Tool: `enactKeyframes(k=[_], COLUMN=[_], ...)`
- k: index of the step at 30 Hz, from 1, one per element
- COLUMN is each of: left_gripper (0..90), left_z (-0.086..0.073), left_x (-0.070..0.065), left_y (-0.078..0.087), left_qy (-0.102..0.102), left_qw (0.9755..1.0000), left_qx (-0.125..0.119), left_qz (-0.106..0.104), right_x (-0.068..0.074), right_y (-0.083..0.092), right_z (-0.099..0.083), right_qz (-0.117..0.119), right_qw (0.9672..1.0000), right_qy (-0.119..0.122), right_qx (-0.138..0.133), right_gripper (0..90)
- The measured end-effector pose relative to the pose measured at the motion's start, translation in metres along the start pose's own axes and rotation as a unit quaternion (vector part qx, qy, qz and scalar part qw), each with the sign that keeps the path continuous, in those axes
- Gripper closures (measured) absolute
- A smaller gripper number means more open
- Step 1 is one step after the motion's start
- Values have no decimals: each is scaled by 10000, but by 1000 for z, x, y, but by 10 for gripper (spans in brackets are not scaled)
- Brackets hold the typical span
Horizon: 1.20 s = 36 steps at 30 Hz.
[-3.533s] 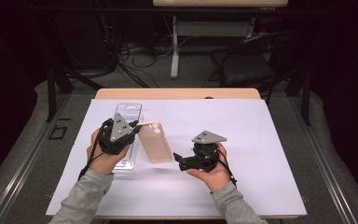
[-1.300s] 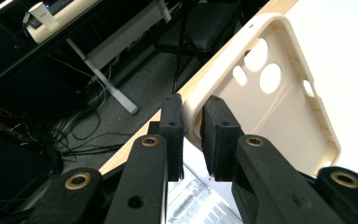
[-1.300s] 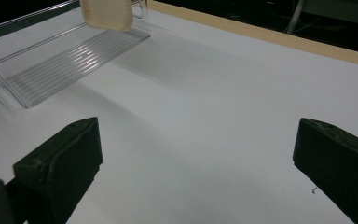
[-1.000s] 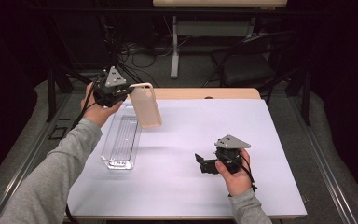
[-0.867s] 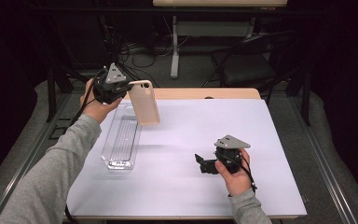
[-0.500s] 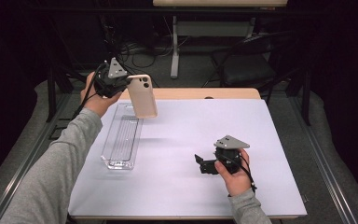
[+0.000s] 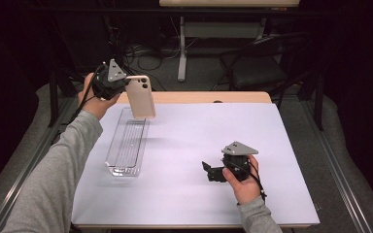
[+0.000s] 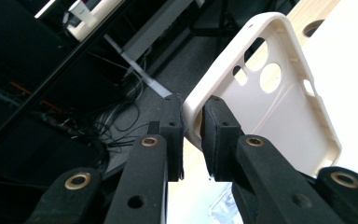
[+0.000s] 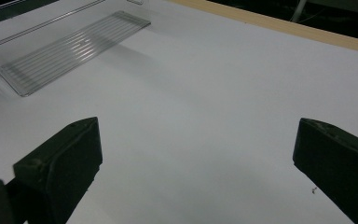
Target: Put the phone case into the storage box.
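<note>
The left tool (image 7: 110,82) pinches a beige phone case (image 7: 141,97) by its rim, high above the counter's (image 7: 184,141) far-left corner; the right tool (image 7: 211,171) rests spread wide near the front.

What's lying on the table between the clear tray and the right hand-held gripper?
Nothing: in the high view, the white table cover is bare between the clear tray and the right hand-held gripper; the right gripper view agrees.

1. Upper left: left gripper (image 7: 122,83) raised, clamped on beige plastic phone case (image 7: 141,96).
2. Left of centre: clear ribbed plastic tray (image 7: 126,144) on white table (image 7: 189,141).
3. Lower right: right gripper (image 7: 209,171) resting low.
</note>
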<state>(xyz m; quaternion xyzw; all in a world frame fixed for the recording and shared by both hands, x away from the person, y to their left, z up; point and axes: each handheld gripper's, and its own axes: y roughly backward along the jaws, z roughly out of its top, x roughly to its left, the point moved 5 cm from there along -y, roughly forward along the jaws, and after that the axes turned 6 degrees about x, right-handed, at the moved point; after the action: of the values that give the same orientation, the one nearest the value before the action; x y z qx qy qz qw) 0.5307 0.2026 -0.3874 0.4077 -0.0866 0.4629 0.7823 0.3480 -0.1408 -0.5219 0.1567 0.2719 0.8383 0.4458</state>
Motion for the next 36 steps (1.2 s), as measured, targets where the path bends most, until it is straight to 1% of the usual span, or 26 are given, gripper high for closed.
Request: enactKeyframes(k=[3,5,8,9,10,12,16,20,21,23,26,28,32,36], left_gripper=[796,796,796,796,796,796,797,797,796,797,797,797,797,797], left_z=[-3,-5,-8,-8,-9,-11,-15,-21,-23,-26,-29,-32,-38,-43], left_x=[5,8,11,12,13,13,12,10,10,9,6,4,-1,-6], left_y=[0,0,-1,-1,-3,-5,-9,-13,-14,-16,-19,-22,-28,-33], left_qy=[-9,-80,-129,-192,-191,-264,-388,-348,-337,-333,-330,-269,-286,-283], left_qw=[9999,9998,9993,9990,9988,9983,9974,9972,9973,9969,9969,9971,9971,9967], left_qx=[-13,-10,-21,-14,-17,-3,69,38,83,94,114,109,178,199], left_qz=[116,206,344,411,443,525,597,655,651,702,709,703,683,737], right_x=[0,0,0,0,0,0,0,0,0,0,0,0,0,1], right_y=[0,-1,-1,-1,-1,-1,-1,0,0,0,0,0,-1,-1], right_z=[0,-1,-1,-1,-1,-1,-1,0,0,-1,-1,-1,-1,-1], right_qz=[-2,-11,-23,-25,-28,-35,-41,-33,-31,-35,-31,-26,-27,-27], right_qw=[10000,10000,10000,10000,10000,10000,10000,10000,10000,10000,10000,10000,10000,10000], right_qy=[-5,6,21,18,20,19,8,-4,-16,-22,-9,-3,8,-22], right_qx=[16,21,15,18,20,17,15,7,3,-3,15,17,26,35], right_gripper=[9,9,9,9,9,9,9,9,9,9,9,9,9,9])
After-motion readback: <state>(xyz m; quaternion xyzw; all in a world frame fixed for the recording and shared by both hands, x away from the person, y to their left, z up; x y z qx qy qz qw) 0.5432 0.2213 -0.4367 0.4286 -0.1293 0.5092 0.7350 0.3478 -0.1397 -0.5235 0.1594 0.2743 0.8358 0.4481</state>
